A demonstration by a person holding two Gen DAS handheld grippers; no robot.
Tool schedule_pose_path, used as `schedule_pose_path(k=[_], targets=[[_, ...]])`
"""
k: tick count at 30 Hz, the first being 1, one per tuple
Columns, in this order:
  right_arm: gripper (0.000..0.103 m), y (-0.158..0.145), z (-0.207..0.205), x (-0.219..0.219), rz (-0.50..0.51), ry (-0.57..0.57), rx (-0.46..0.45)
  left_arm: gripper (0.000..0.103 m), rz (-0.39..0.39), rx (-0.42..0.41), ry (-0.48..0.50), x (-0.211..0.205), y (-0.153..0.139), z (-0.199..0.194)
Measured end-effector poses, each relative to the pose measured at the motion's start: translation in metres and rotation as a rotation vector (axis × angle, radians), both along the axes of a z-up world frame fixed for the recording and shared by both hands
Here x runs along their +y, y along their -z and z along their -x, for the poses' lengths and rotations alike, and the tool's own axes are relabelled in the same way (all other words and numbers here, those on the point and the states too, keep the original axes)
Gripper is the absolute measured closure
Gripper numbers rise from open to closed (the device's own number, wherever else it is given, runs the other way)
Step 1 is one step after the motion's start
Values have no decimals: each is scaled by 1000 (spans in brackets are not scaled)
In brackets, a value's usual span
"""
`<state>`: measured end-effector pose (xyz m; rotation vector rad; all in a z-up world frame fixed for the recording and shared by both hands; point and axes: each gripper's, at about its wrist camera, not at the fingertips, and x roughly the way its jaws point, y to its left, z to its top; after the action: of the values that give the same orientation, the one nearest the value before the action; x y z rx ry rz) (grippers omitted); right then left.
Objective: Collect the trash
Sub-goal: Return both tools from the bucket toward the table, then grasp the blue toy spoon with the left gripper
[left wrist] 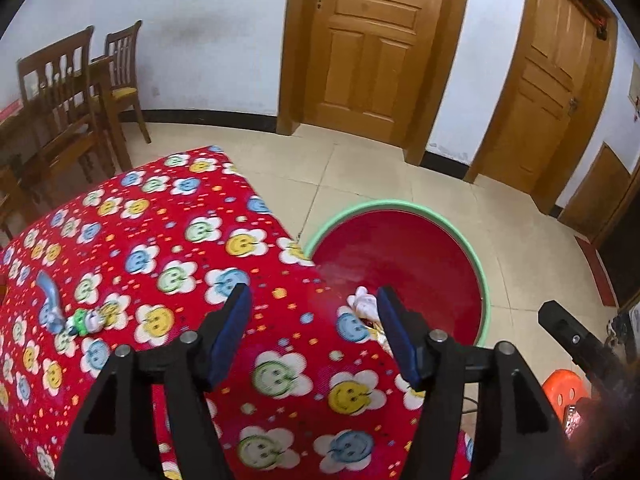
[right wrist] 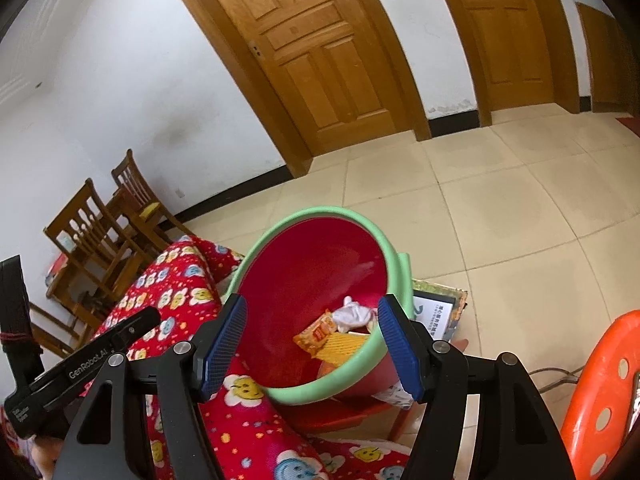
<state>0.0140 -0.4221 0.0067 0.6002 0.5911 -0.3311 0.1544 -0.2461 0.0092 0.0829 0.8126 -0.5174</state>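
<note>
A red basin with a green rim (left wrist: pixel 486 276) (right wrist: pixel 276 236) stands beside the table's right edge. Inside it lie a crumpled white tissue (right wrist: pixel 352 316) (left wrist: pixel 364 302), an orange snack wrapper (right wrist: pixel 318 332) and a yellow packet (right wrist: pixel 344 346). On the red flower-patterned tablecloth (left wrist: pixel 160 240) lie a blue wrapper (left wrist: pixel 50 300) and a small green-and-white wrapper (left wrist: pixel 84 322) at the left. My left gripper (left wrist: pixel 314 306) is open and empty above the table's right edge. My right gripper (right wrist: pixel 312 312) is open and empty above the basin.
An orange plastic stool (right wrist: pixel 600 392) (left wrist: pixel 564 390) stands at the right. Wooden chairs (left wrist: pixel 76 92) (right wrist: pixel 104 232) stand at the left by the wall. Two wooden doors (left wrist: pixel 372 40) are at the back. A printed board (right wrist: pixel 436 312) lies on the tiled floor behind the basin.
</note>
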Motion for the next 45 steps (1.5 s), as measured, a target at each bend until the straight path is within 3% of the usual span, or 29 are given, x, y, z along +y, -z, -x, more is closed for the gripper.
schedule_pose_path(k=[22, 35, 45], targets=[[27, -7, -22, 58, 28, -140, 30, 36, -14, -21, -287, 140, -6, -21], [27, 8, -40, 77, 29, -189, 77, 37, -39, 46, -484, 208, 32, -67], [27, 17, -48, 80, 24, -197, 102, 37, -73, 105, -505, 215, 57, -88]])
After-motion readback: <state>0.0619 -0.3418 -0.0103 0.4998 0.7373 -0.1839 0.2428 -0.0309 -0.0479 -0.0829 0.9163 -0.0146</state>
